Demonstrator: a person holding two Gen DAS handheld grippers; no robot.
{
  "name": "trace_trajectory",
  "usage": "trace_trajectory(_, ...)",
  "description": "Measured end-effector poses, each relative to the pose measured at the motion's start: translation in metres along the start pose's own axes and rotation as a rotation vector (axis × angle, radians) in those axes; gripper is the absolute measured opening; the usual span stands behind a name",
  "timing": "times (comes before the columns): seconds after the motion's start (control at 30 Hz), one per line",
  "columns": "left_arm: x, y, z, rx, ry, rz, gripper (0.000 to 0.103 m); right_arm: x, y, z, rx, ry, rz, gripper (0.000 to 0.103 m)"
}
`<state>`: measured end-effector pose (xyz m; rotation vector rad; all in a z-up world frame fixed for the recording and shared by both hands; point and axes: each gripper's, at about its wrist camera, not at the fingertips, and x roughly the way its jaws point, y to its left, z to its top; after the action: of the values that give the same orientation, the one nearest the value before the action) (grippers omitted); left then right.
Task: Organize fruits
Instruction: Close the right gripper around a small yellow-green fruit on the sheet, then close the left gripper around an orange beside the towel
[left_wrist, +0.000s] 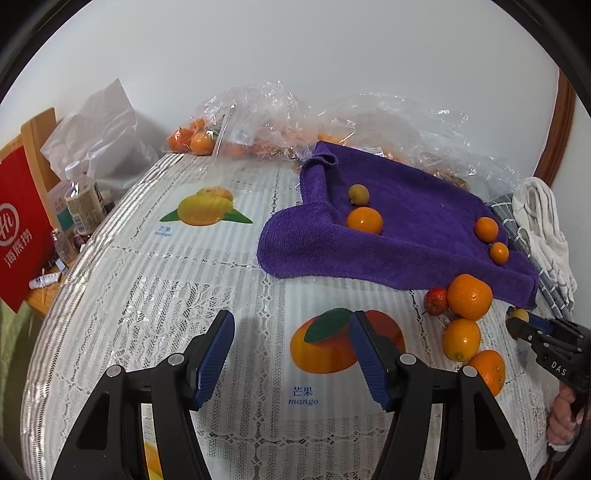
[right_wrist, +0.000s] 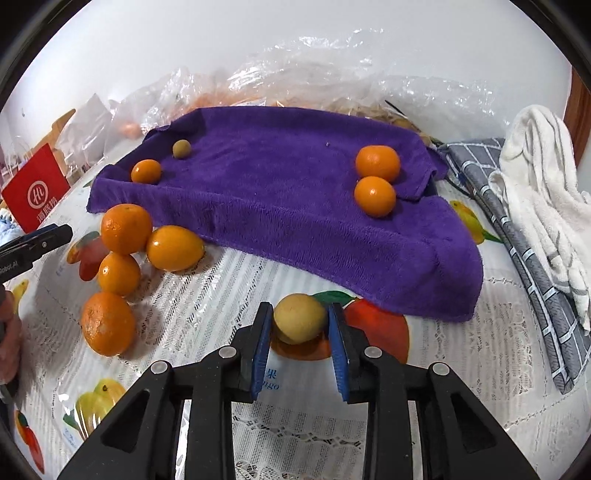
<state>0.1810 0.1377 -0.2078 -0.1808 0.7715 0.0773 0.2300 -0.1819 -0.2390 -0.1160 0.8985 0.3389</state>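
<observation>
Right gripper (right_wrist: 300, 321) clamped on small round yellow-green fruit (right_wrist: 300, 318), just above the printed tablecloth (right_wrist: 424, 387). Left gripper (left_wrist: 291, 354) spread wide, empty. Further off, orange citrus cluster (right_wrist: 125, 258) loose beside the purple towel (right_wrist: 280, 206). Only four fruits on that towel; roughly half unsorted, judging by this.

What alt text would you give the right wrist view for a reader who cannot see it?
The right gripper is closed on a small yellow fruit above a fruit-print tablecloth. Beyond it a purple towel holds four small fruits, and four orange citrus fruits cluster on the cloth to the left.
</observation>
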Motion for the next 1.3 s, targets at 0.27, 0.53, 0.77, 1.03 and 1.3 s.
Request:
trace_trajectory(0.27,-0.009,-0.001,0.000,0.002,-0.042,-0.057,0.062,-0.020,-0.019,-0.003,0.083,-0.073,0.020,0.028)
trace_trajectory(0.53,-0.036,-0.027,-0.001,0.030,-0.062,-0.200,0.063,-0.035,-0.041,-0.019,0.126,-0.108,-0.048,0.028)
trace_trajectory(0.77,-0.020,-0.105,0.003,0.233,-0.016,-0.112,0.072,-0.038,-0.051,-0.028,0.174,-0.103,-0.025,0.028)
trace_trajectory(1.03,0.012,-0.118,0.012,0.174,0.029,-0.145,0.057,-0.034,-0.060,-0.031,0.215,-0.081,-0.007,0.028)
trace_trajectory(1.3,0.010,-0.114,0.005,0.147,-0.010,-0.183,0.037,-0.030,-0.062,-0.030,0.226,-0.075,0.004,0.028)
